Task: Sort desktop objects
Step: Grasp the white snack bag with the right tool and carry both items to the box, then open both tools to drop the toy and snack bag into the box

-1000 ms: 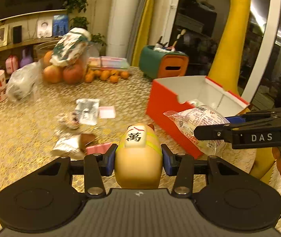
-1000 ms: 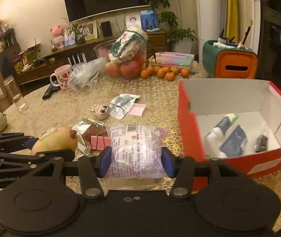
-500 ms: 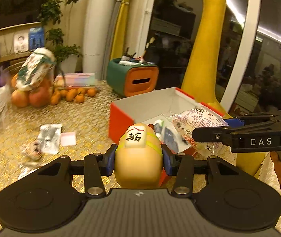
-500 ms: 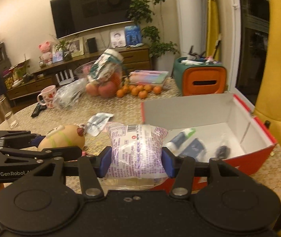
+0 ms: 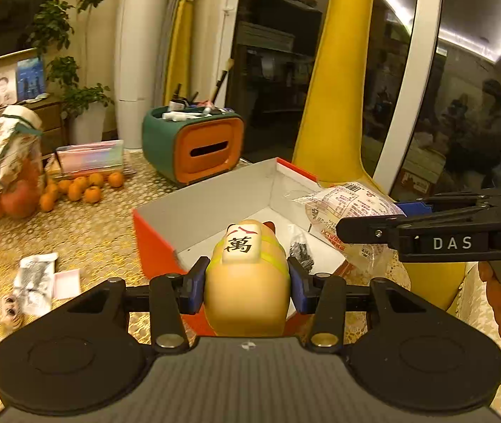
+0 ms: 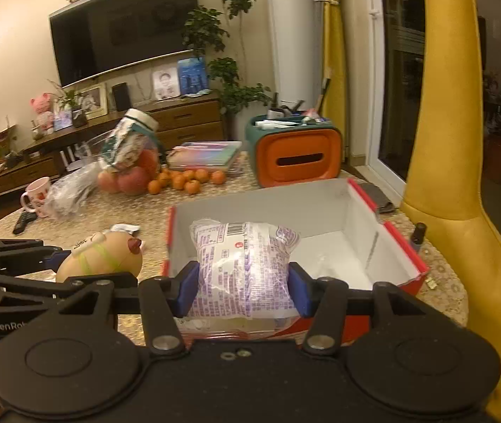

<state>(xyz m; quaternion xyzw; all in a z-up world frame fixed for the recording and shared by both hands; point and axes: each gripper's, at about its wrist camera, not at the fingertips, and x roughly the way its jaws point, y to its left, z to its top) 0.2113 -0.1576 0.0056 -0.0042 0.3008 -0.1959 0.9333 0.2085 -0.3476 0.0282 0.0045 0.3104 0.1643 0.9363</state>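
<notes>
My left gripper [image 5: 246, 278] is shut on a tan egg-shaped toy [image 5: 246, 282] with a mahjong tile on top, held over the near edge of the red box [image 5: 151, 243]. The toy also shows in the right wrist view [image 6: 102, 257], left of the box [image 6: 405, 246]. My right gripper [image 6: 243, 289] is shut on a clear snack packet with purple print [image 6: 243, 264], held over the box's near side. In the left wrist view the packet [image 5: 349, 208] hangs over the box's right side. A small dark item [image 5: 299, 250] lies inside the box.
On the gold tablecloth lie a foil sachet [image 5: 35, 275], a pink card [image 5: 67, 282] and a small figure [image 5: 7, 312]. Oranges [image 6: 187, 179], a fruit bag [image 6: 130, 162], a mug [image 6: 37, 197] and a green-orange organizer [image 6: 296, 155] stand behind. A yellow chair [image 6: 462, 190] is at right.
Both grippers have moved right and forward with their loads, from beside the box to over it. The loose items on the cloth have fallen behind to the left.
</notes>
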